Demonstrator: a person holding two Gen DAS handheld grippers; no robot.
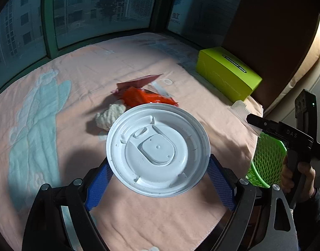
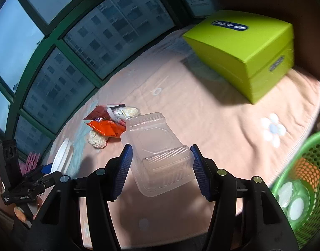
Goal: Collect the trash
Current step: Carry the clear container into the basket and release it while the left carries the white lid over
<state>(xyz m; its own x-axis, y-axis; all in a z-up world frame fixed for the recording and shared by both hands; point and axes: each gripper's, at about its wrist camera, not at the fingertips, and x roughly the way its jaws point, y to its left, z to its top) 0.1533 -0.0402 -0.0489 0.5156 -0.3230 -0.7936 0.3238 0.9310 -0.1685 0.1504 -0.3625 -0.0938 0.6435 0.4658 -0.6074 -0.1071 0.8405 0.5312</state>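
1. Left wrist view: the left gripper [image 1: 158, 179] has its blue pads [image 1: 99, 186] pressed to opposite edges of a white plastic lid [image 1: 158, 148], held clear of the pink blanket [image 1: 80, 96]. Gripping the rim from both sides suits a thin, flat disc that would be awkward to pinch by its face.

2. Right wrist view: the right gripper [image 2: 160, 167] is clamped across the near end of a clear plastic tray [image 2: 158, 152], which sticks out toward 12 o'clock. The near end is the narrower section, so it fits between the jaws.

3. Just past the lid at 11 o'clock lie a crumpled white tissue [image 1: 109, 117] and an orange wrapper [image 1: 143, 97] against a red packet [image 1: 137, 81]; these look like trash not yet collected. The right view also shows a small round container [image 2: 127, 111] beside them.

4. At 4 o'clock in the right view, off the blanket's edge, sits the green mesh basket [image 2: 306, 167] with some items already inside. Both loads likely go there, and the tray looks nearer to it.

5. At 1 o'clock a lime-green box [image 2: 250, 52] rests closed on the blanket, probably not trash.
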